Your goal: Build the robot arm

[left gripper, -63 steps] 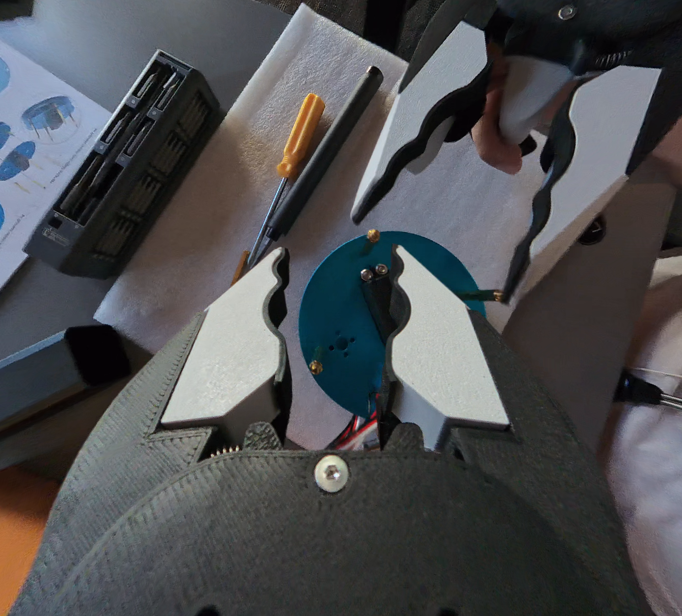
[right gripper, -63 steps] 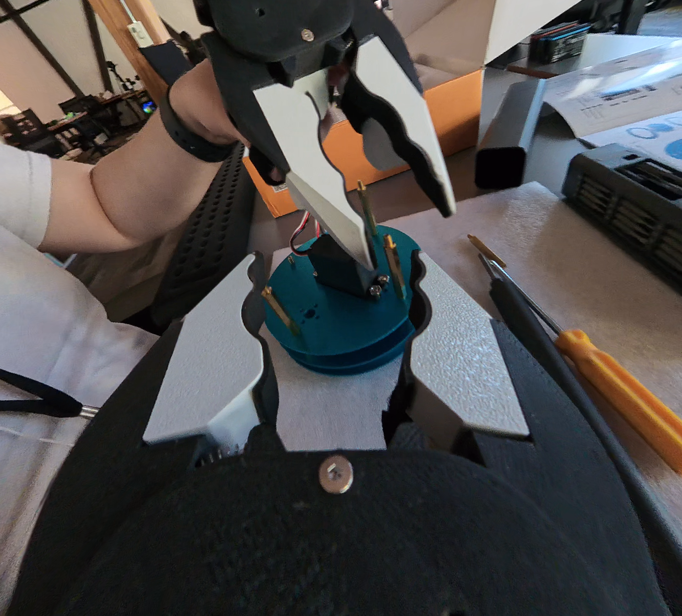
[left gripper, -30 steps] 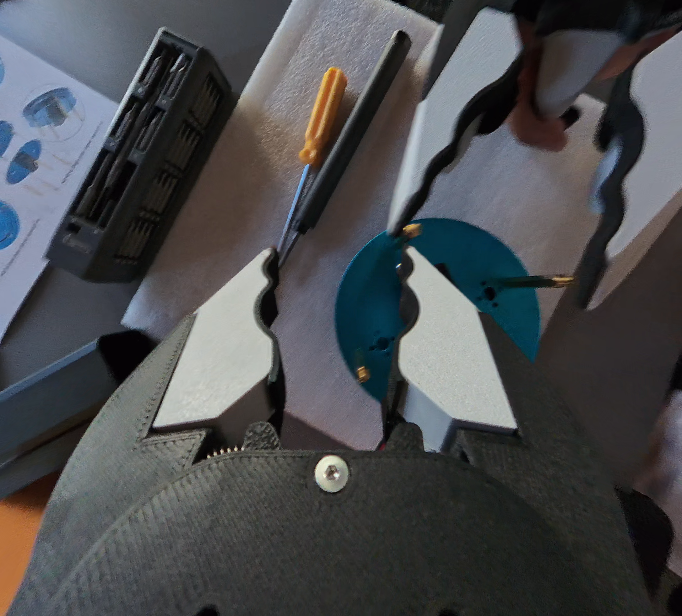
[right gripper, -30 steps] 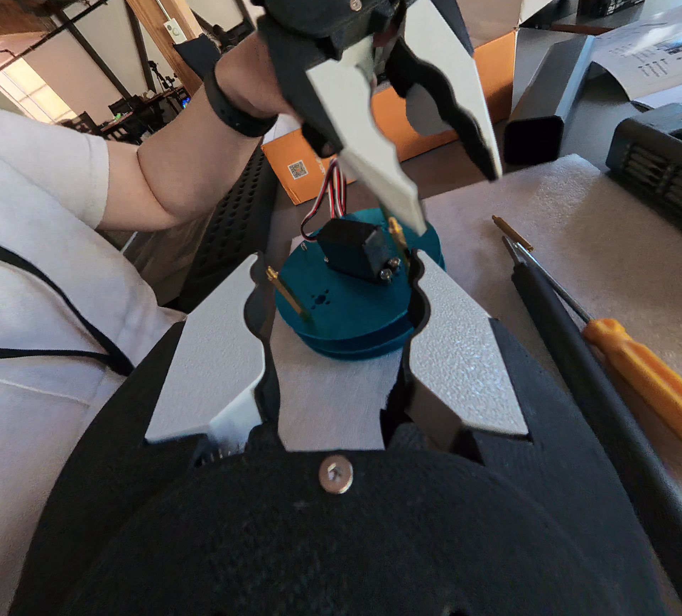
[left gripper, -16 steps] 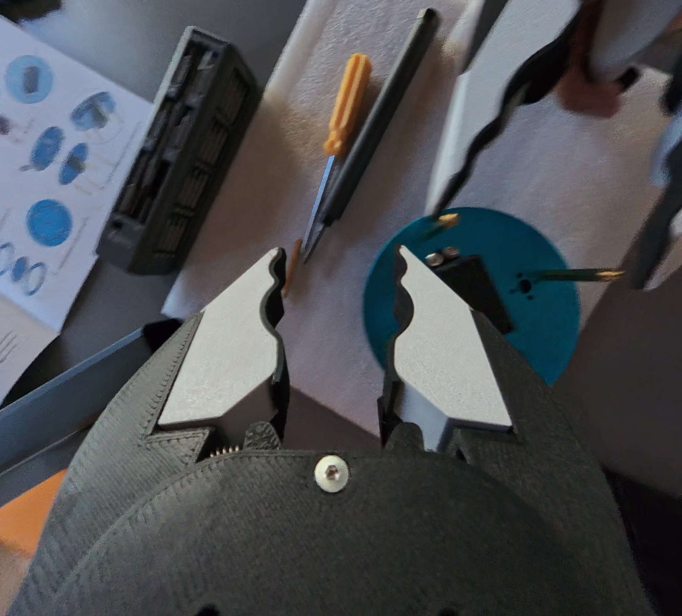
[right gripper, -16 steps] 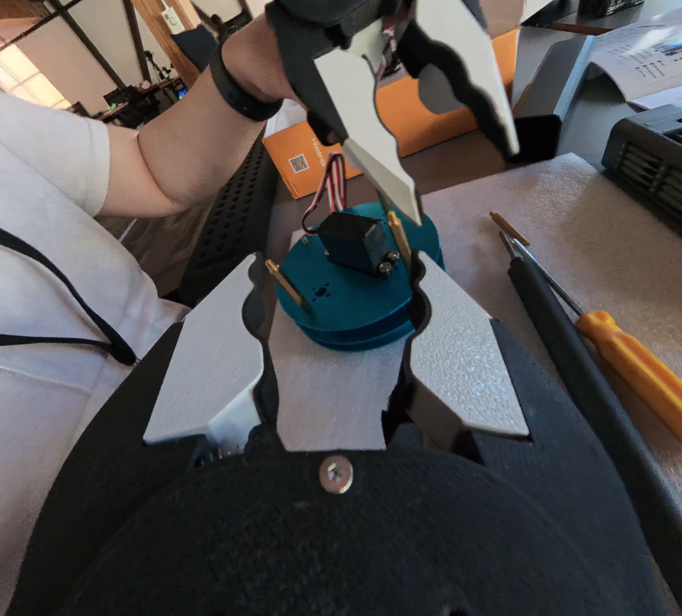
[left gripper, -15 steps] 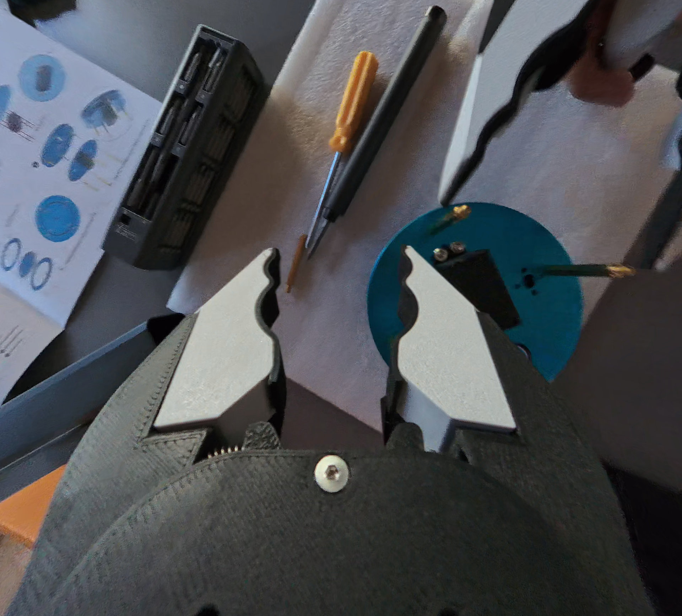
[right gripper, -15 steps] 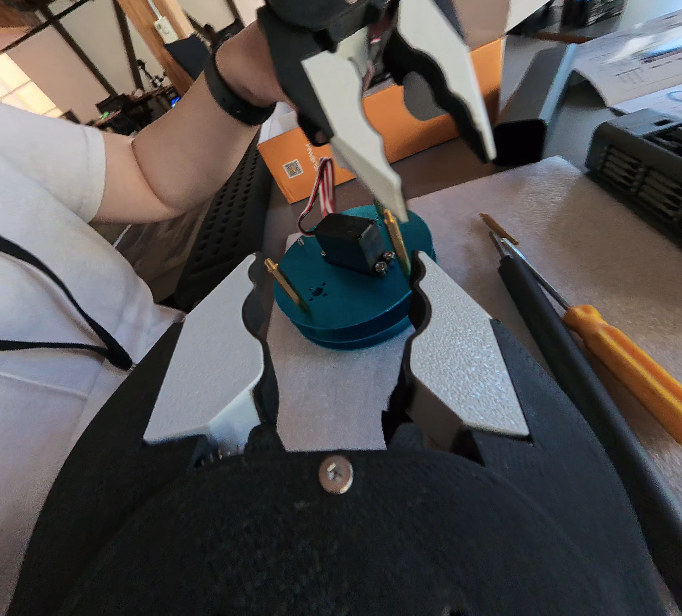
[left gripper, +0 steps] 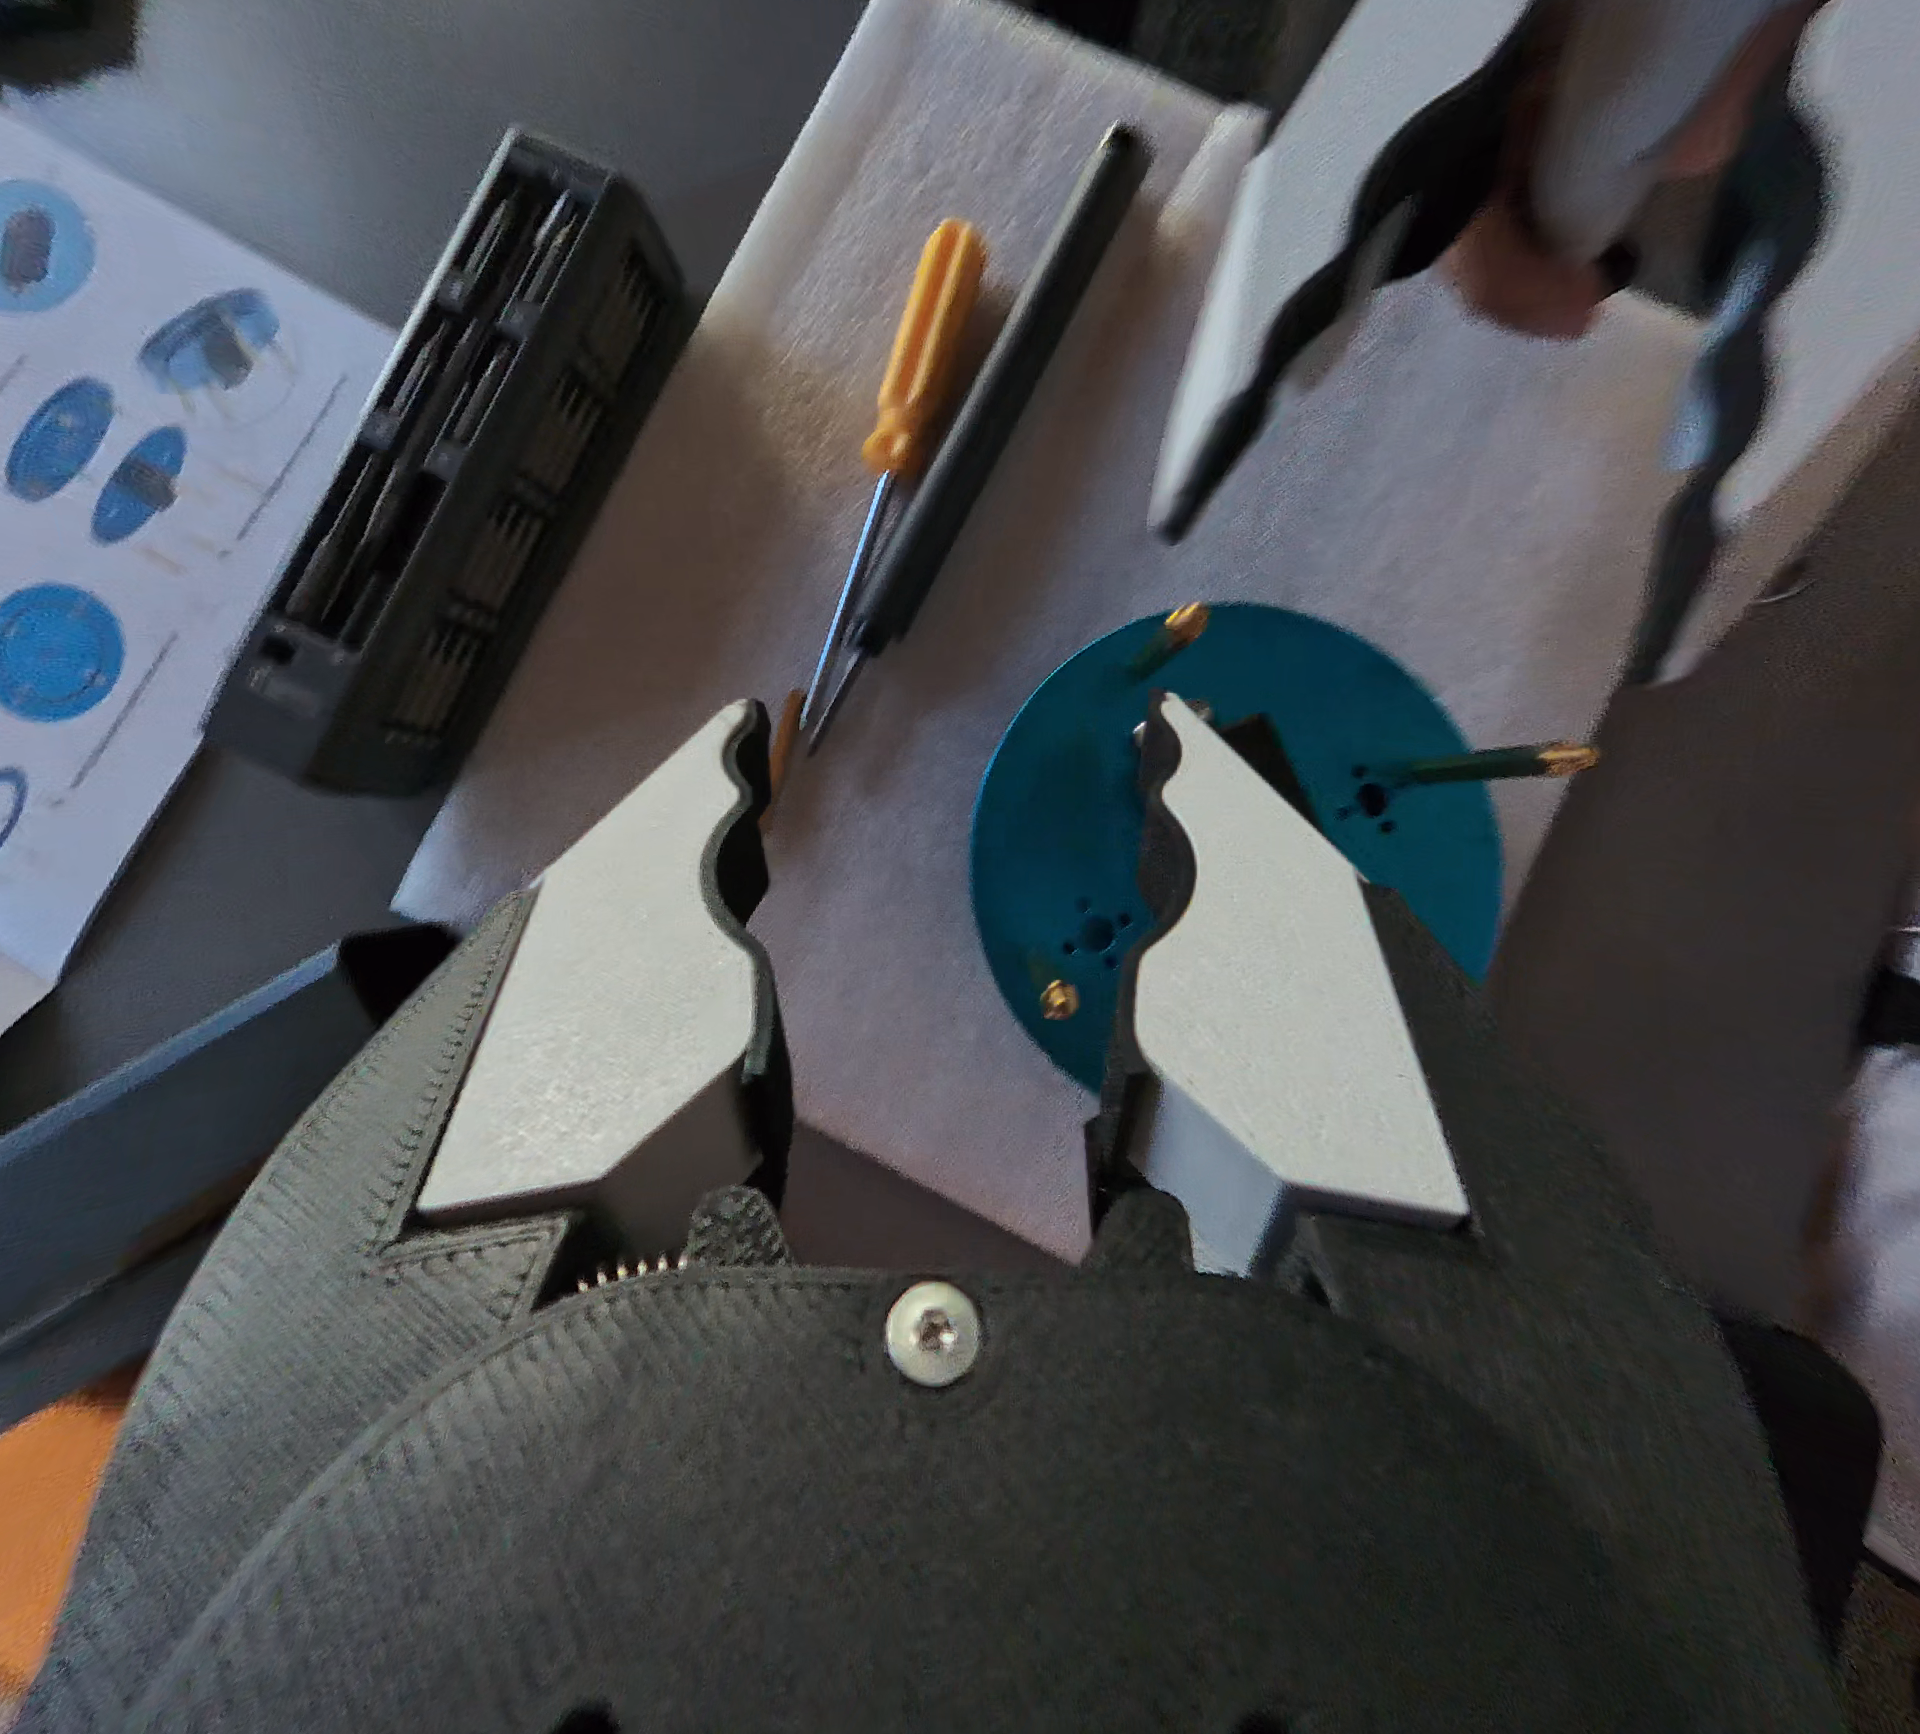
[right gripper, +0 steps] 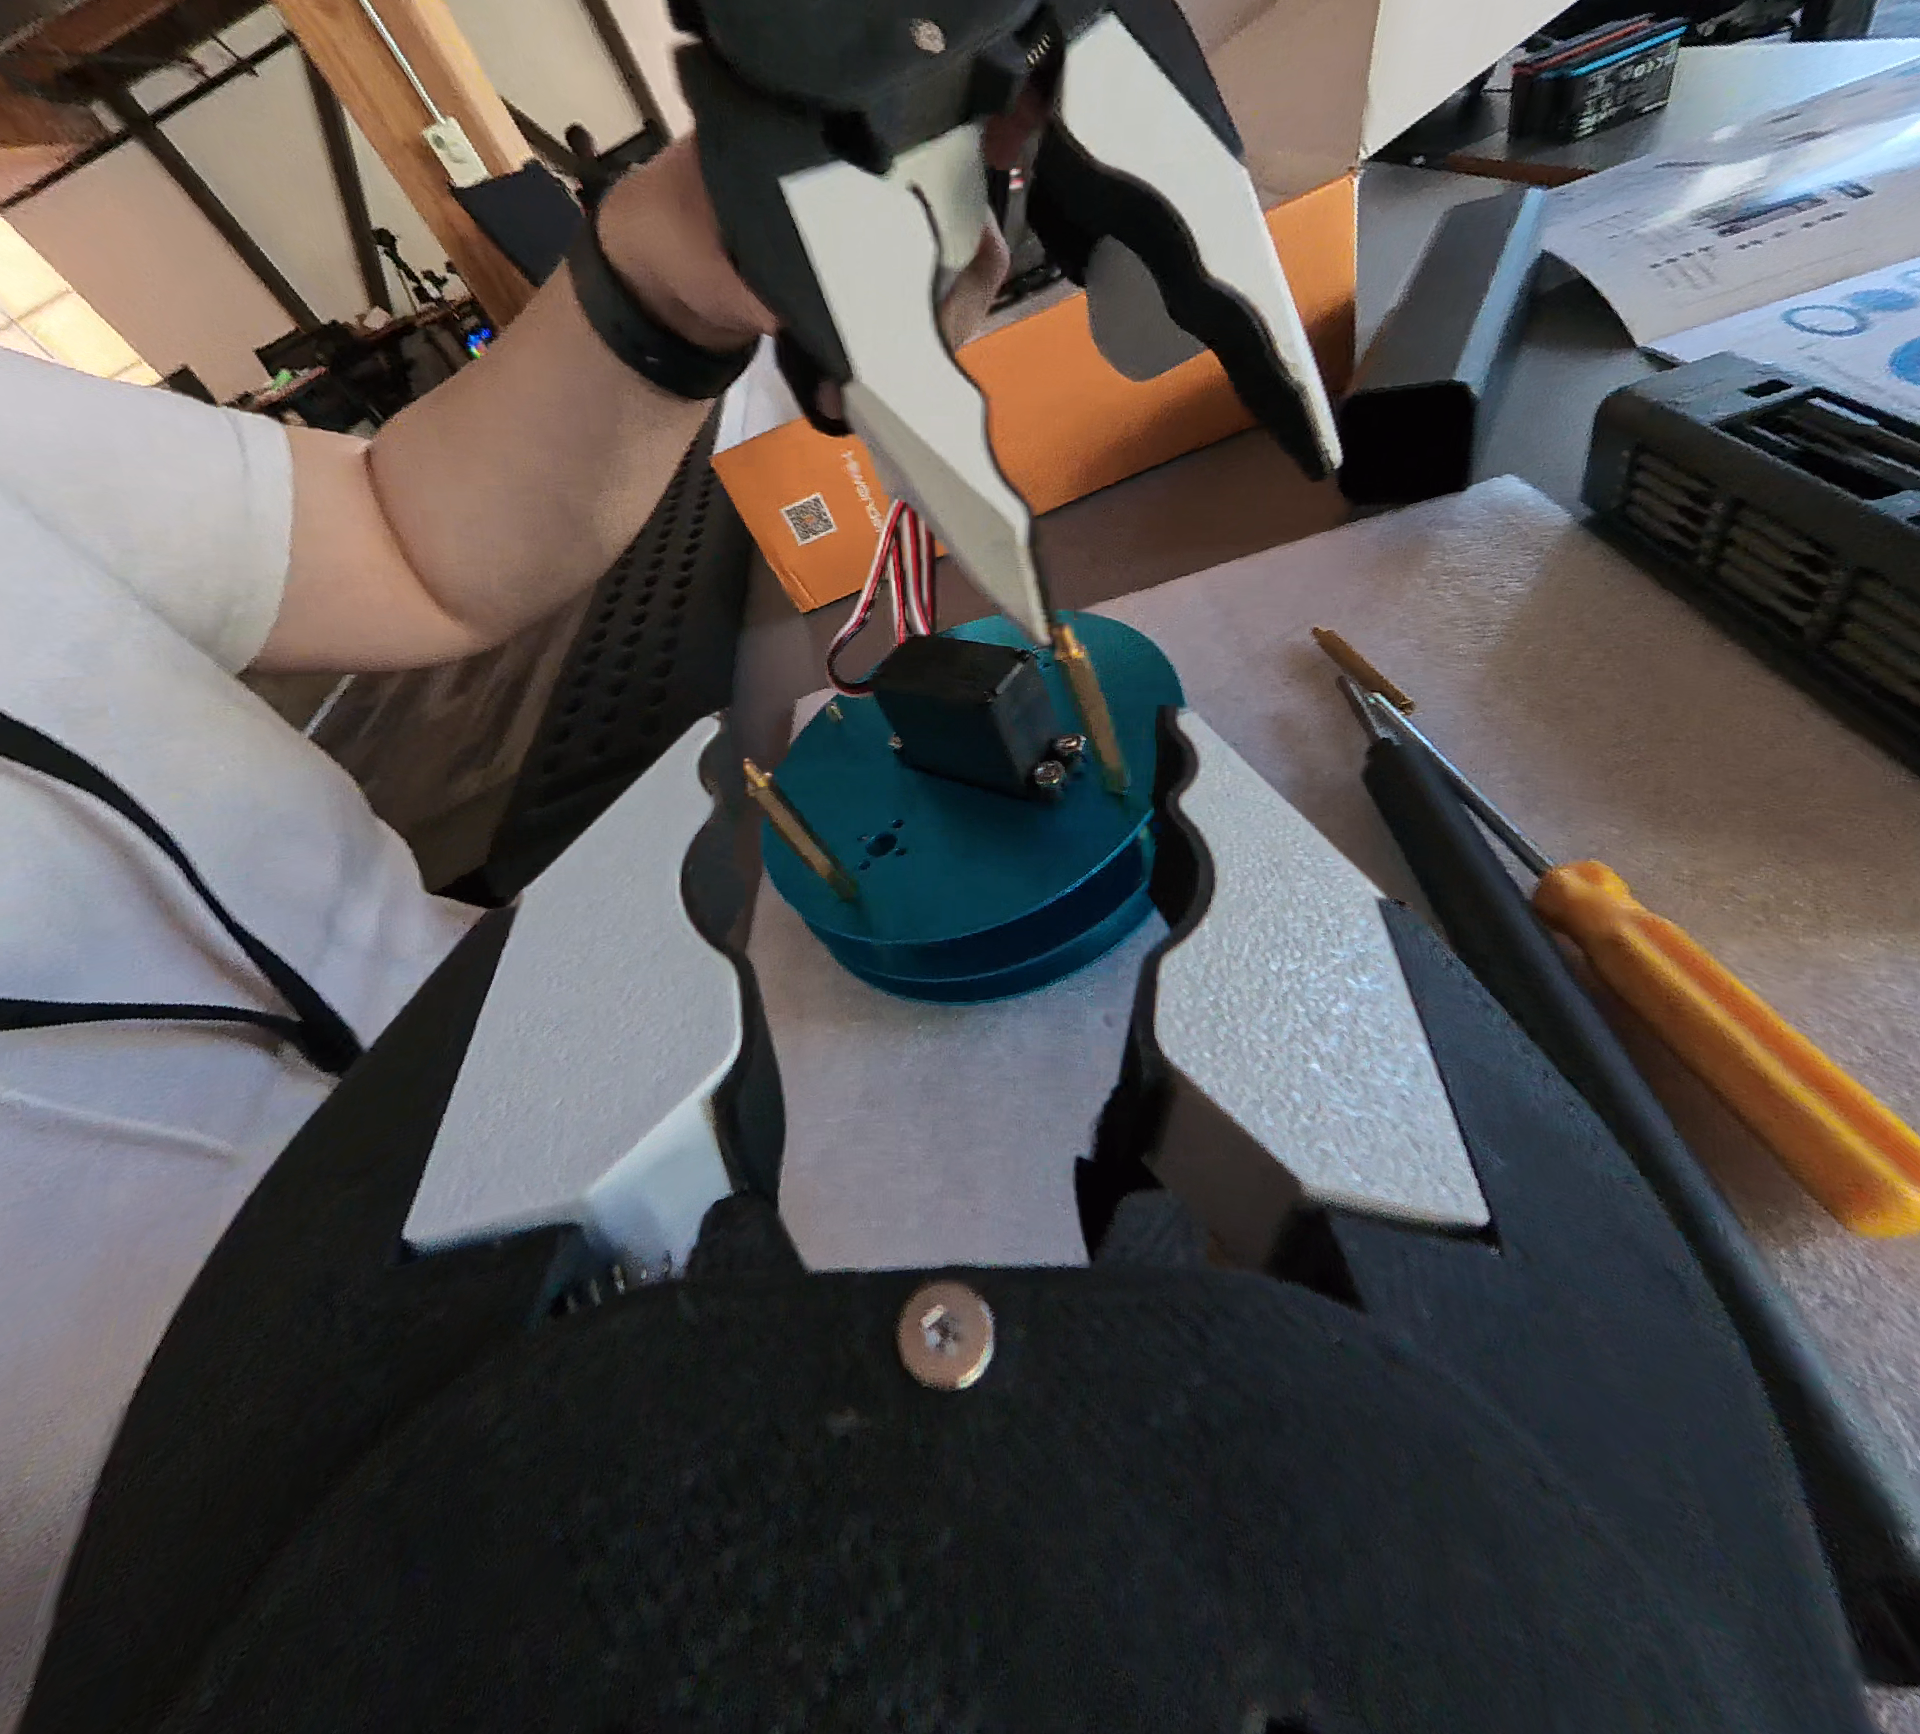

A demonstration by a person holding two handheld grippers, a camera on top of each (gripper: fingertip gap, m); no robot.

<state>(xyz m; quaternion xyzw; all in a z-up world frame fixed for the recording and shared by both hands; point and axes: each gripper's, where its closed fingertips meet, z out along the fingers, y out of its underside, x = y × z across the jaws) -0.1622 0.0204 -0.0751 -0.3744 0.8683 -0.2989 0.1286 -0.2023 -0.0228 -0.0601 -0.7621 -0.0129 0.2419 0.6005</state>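
A teal round disc [right gripper: 966, 915] with a black servo [right gripper: 961, 718] and three upright brass standoffs lies on a white foam pad [right gripper: 1558, 645]. My right gripper [right gripper: 948, 739] is open, with one finger on each side of the disc. My left gripper [left gripper: 951, 728] is open and empty above the disc [left gripper: 1039, 811], its right finger over the servo. In the right wrist view the left gripper [right gripper: 1174, 541] hangs from above, one fingertip [right gripper: 997, 541] at the top of the far standoff [right gripper: 1086, 708]. A loose brass standoff [right gripper: 1361, 671] lies on the foam.
An orange-handled screwdriver [left gripper: 920, 354] and a black driver [left gripper: 997, 396] lie side by side on the foam. A dark bit case [left gripper: 457, 479], a printed sheet [left gripper: 94, 489] and a grey square tube [left gripper: 156, 1102] are to the left. An orange cardboard box [right gripper: 1039, 417] stands behind. The teal round disc [right gripper: 966, 915] sits 5 centimeters or so from the ends of my right fingers. My left wrist view [left gripper: 1337, 645] looks at it from another angle.
My left gripper has swung back over the disc and its fingertip has come down onto the far standoff. My right gripper stays open around the disc.
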